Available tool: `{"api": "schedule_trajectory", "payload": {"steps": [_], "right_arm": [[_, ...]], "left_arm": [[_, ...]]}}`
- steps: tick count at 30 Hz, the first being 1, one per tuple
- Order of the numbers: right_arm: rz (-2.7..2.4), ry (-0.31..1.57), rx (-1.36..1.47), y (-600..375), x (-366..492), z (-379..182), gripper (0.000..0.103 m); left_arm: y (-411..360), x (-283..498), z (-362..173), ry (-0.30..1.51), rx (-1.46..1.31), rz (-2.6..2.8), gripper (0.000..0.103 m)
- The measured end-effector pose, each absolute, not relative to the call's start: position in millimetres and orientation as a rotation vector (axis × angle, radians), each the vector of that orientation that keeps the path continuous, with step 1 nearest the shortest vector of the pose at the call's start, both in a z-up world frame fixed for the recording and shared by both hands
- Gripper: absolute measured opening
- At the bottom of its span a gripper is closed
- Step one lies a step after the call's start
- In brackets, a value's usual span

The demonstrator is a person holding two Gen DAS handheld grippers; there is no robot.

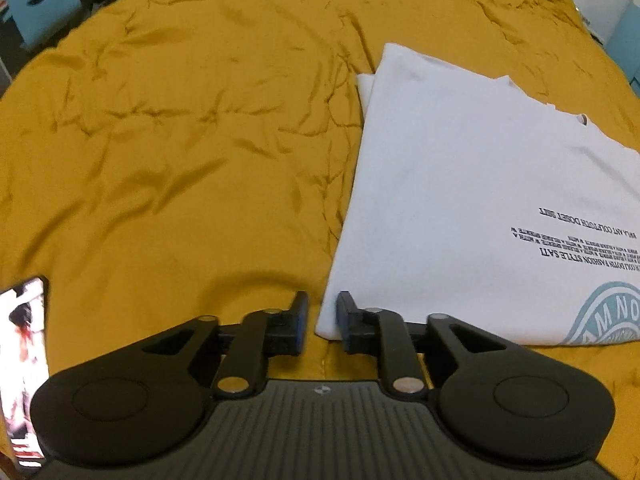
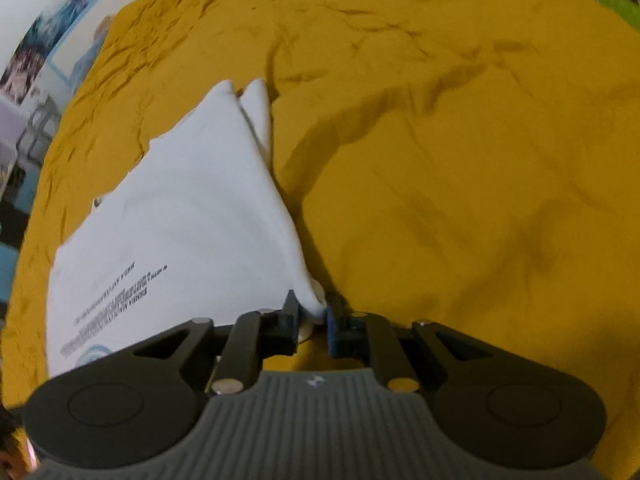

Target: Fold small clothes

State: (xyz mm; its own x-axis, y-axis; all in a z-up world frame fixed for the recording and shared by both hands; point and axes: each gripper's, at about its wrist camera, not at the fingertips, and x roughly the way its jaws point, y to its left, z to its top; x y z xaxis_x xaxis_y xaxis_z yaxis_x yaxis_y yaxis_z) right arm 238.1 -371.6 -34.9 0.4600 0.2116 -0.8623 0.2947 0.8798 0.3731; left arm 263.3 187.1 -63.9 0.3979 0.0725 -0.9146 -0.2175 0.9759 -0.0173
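Observation:
A white T-shirt [image 1: 472,184] with dark printed text and a pale blue round logo lies folded on the mustard-yellow bedspread [image 1: 180,140]. My left gripper [image 1: 322,308] is open, its fingers straddling the shirt's near left corner without pinching it. In the right wrist view the same shirt [image 2: 180,220] lies to the left, and my right gripper [image 2: 313,312] is shut on its near right corner, which is lifted slightly off the bedspread [image 2: 460,180].
A phone with a lit screen [image 1: 22,360] lies at the left edge beside my left gripper. Beyond the bed are blue and white furniture [image 1: 40,0] and a wall with pictures [image 2: 48,40]. The bedspread is wrinkled all over.

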Motion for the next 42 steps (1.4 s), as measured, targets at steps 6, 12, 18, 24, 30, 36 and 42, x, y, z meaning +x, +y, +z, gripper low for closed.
{"api": "schedule_trajectory", "payload": {"steps": [6, 12, 18, 24, 30, 36, 42], "right_arm": [[-0.055, 1.033, 0.394, -376, 248, -5, 0.040], [-0.021, 0.973, 0.393, -380, 269, 11, 0.052], [0.024, 0.925, 0.494, -378, 299, -1, 0.054], [0.056, 0.894, 0.540, -377, 336, -17, 0.054], [0.062, 0.905, 0.596, -381, 371, -48, 0.054], [0.092, 0.908, 0.604, -381, 396, -72, 0.054], [0.118, 0.896, 0.614, -377, 414, -84, 0.037]], "left_arm": [[179, 267, -49, 1.103, -0.050, 0.193, 0.033], [173, 290, -33, 1.042, -0.020, 0.159, 0.033], [151, 328, -26, 0.957, -0.011, 0.037, 0.035], [108, 375, -37, 0.902, -0.030, -0.125, 0.035], [64, 414, -67, 0.930, -0.076, -0.246, 0.035], [23, 448, -93, 0.953, -0.025, -0.279, 0.035], [-2, 479, -107, 0.961, -0.064, -0.301, 0.035]]}}
